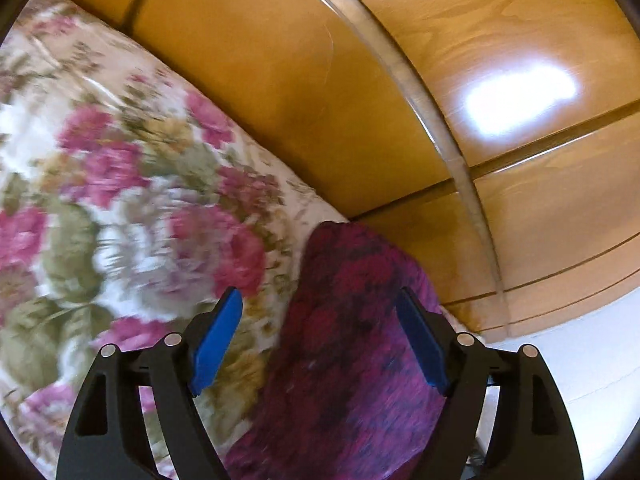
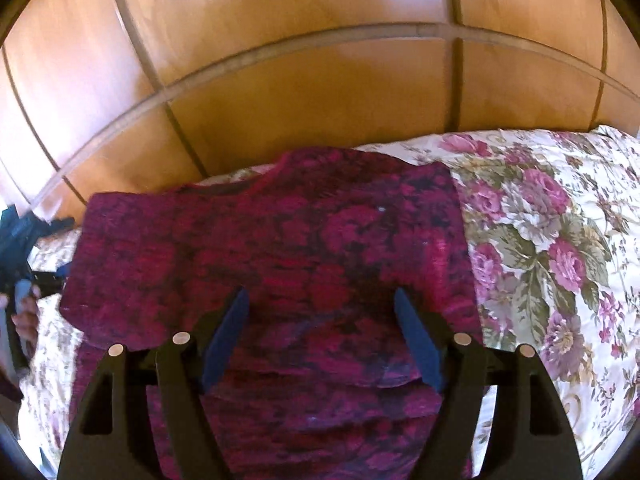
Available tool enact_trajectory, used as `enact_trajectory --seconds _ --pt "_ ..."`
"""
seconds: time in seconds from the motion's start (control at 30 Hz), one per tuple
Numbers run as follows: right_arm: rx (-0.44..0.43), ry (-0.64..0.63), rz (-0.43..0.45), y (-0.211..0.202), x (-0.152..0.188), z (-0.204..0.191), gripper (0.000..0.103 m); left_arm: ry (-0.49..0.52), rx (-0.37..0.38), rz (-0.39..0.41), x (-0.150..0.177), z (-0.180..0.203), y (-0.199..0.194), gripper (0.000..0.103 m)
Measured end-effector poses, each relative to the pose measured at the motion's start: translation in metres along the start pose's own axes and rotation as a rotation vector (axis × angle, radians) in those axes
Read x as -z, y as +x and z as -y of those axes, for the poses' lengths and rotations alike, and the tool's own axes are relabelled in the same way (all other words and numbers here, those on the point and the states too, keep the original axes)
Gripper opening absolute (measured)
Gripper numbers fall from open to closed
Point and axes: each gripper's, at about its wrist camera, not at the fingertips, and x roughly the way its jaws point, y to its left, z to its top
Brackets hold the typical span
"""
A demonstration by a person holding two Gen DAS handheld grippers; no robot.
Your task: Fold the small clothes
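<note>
Magenta knit, mottled with darker patches, is the garment spread on the floral bedspread. Seen from the right wrist, it lies partly folded: an upper layer with a loose bottom hem lies over the layer beneath, and its top reaches the bed's far edge, where the wooden wardrobe doors rise behind. At the bed's left edge sits a heap of dark blue cloth, blurred, apart from the garment. Bare floral cover fills the bed's right side.

From the left wrist, the bedspread takes the left of the view, the garment runs up the middle, and the wooden doors curve across the upper right; much of this view is smeared by motion.

The left gripper is released, its blue fingers spread wide, nothing between them pinched. The right gripper hangs over the garment's middle, likewise spread and gripping nothing.
</note>
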Motion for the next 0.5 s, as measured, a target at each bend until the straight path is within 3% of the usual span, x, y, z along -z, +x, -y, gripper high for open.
enact_trajectory --seconds 0.07,0.1,0.13,0.17,0.23,0.33,0.47,0.5 --pt "0.013 -0.013 -0.003 0.003 0.003 0.001 0.075 0.049 0.024 0.005 0.001 0.011 0.003 0.046" --pt "0.027 -0.023 -0.004 0.004 0.004 0.001 0.074 0.117 0.005 0.015 0.004 0.023 0.003 0.023" --pt "0.038 -0.031 -0.004 0.005 0.005 0.001 0.074 0.19 -0.039 0.039 0.009 0.036 0.001 0.017" --pt "0.048 -0.04 -0.004 0.008 0.005 0.002 0.074 0.298 -0.102 0.073 0.018 0.052 -0.001 0.013" --pt "0.089 -0.07 -0.006 0.012 0.008 -0.001 0.074 0.423 -0.212 0.08 0.03 0.066 0.005 0.011" --pt "0.171 -0.128 0.001 0.017 0.01 -0.007 0.074 0.504 -0.365 0.034 0.045 0.064 0.024 0.011" --pt "0.18 -0.109 0.008 0.017 0.011 -0.007 0.074 0.465 -0.324 0.089 0.062 0.055 0.001 0.011" --pt "0.174 -0.106 0.008 0.018 0.011 -0.006 0.075 0.492 -0.365 0.1 0.07 0.055 -0.003 0.011"
